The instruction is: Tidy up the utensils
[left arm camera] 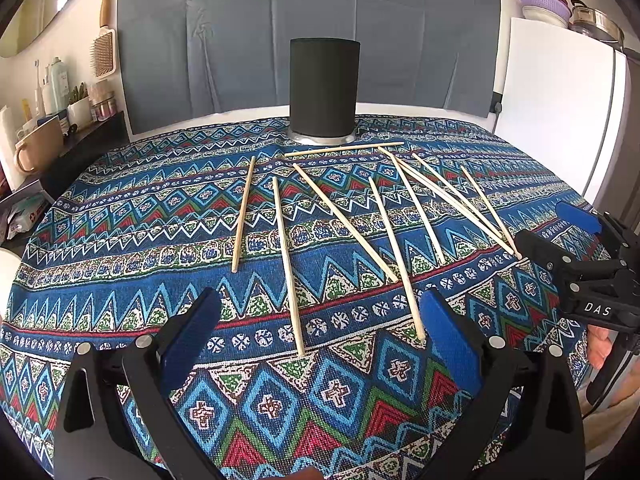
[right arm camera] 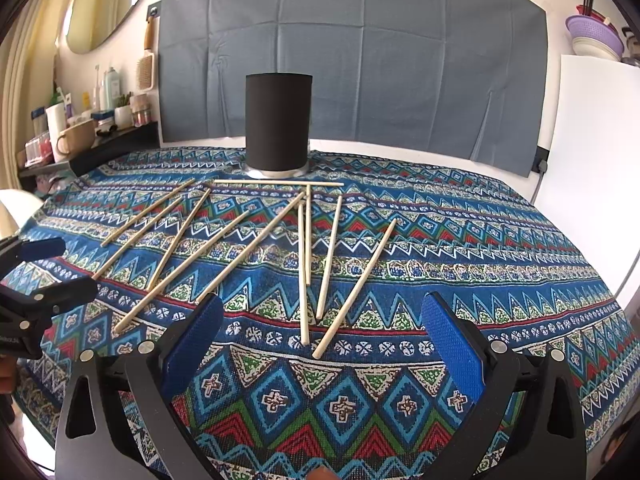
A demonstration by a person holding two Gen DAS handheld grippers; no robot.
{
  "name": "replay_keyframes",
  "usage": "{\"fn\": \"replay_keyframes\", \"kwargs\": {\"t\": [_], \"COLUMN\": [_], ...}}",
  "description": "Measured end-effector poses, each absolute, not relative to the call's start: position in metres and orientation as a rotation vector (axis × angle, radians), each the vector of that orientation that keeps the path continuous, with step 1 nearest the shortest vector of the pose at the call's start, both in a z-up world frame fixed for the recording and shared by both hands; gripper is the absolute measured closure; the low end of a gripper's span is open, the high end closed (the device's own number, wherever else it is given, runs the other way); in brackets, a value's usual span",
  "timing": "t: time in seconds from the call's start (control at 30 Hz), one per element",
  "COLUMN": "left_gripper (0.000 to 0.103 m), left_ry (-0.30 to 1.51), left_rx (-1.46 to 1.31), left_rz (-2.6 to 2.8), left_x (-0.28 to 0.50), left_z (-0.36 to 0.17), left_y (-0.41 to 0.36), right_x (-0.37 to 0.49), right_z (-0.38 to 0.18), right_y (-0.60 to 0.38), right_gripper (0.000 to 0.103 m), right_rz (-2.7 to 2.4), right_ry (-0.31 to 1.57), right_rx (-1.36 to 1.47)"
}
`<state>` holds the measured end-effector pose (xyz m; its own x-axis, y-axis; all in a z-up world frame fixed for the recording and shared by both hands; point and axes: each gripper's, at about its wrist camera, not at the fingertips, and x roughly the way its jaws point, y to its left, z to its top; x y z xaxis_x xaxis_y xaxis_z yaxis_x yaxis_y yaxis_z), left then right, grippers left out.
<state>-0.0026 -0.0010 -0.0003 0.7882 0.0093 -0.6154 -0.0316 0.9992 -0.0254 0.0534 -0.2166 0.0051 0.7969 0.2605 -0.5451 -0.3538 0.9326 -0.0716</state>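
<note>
Both the left gripper (left arm camera: pixel 320 338) and right gripper (right arm camera: pixel 322 340) hover low, spread wide, holding nothing. Beyond them, chopsticks (left arm camera: pixel 286 264) lie scattered on a patterned tablecloth (left arm camera: pixel 120 240) before a black holder (left arm camera: pixel 323 88).

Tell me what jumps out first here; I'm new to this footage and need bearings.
The loud blue patterned tablecloth covers the table. Pale wooden chopsticks lie scattered across its middle, and a black holder stands upright behind them at the far edge. Both tongs, left and right, gape open near the sticks' near ends.

Pale wooden chopsticks (left arm camera: pixel 286 264) lie scattered flat before the upright black holder (left arm camera: pixel 323 90).
</note>
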Motion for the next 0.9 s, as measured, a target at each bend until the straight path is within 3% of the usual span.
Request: {"fn": "replay_keyframes", "kwargs": {"t": [0.9], "left_gripper": [0.006], "left_ry": [0.673], "left_rx": [-0.035], "left_rz": [0.019], "left_x": [-0.0012], "left_z": [-0.0024], "left_y": [-0.0005], "right_x": [0.053], "right_z": [0.0051], "right_y": [-0.2169], "right_gripper": [0.008], "right_rz": [0.324], "right_ry": [0.553], "right_rx": [-0.179]}}
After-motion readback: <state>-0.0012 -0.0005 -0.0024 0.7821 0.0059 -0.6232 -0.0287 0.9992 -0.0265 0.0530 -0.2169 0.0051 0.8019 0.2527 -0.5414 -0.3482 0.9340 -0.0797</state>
